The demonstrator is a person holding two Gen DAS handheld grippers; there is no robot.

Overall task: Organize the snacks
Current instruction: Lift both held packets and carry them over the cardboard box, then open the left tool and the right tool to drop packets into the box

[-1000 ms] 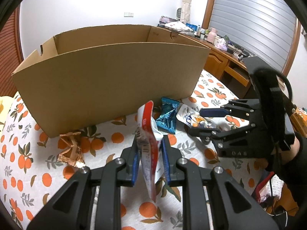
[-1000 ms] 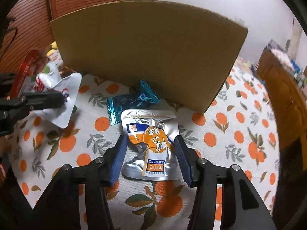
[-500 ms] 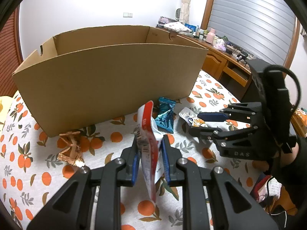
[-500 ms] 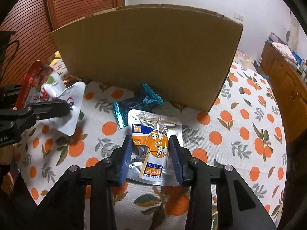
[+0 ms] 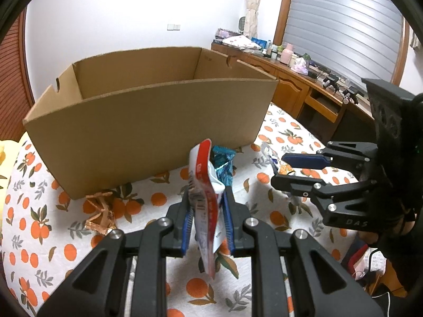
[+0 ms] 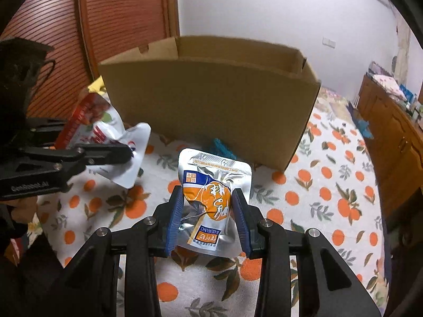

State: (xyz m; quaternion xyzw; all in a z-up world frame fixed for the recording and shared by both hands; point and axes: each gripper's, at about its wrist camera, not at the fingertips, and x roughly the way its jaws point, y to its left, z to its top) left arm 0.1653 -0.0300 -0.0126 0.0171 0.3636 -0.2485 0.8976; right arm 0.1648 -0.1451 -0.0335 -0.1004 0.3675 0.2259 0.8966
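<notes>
My left gripper (image 5: 207, 195) is shut on a red-and-white snack packet (image 5: 201, 169), held upright on edge above the orange-print tablecloth (image 5: 158, 200). In the right wrist view that packet (image 6: 100, 126) hangs at the left in the left gripper (image 6: 124, 150). My right gripper (image 6: 207, 195) is shut on a silver pouch with an orange label (image 6: 211, 185), its pads pressing both sides and the pouch raised off the cloth. The right gripper (image 5: 283, 169) also shows at the right of the left wrist view. An open cardboard box (image 5: 148, 121) (image 6: 211, 100) stands just beyond both grippers.
A teal foil packet (image 5: 224, 163) (image 6: 222, 149) lies against the box's near wall. A crumpled copper wrapper (image 5: 100, 214) lies by the box's left corner. A wooden dresser (image 5: 304, 89) with clutter runs along the right. Red slatted doors (image 6: 119, 21) stand behind the box.
The right gripper's jaws closed onto the silver pouch and lifted it off the cloth, so the box's open top came into view. The left gripper kept its packet and hardly moved.
</notes>
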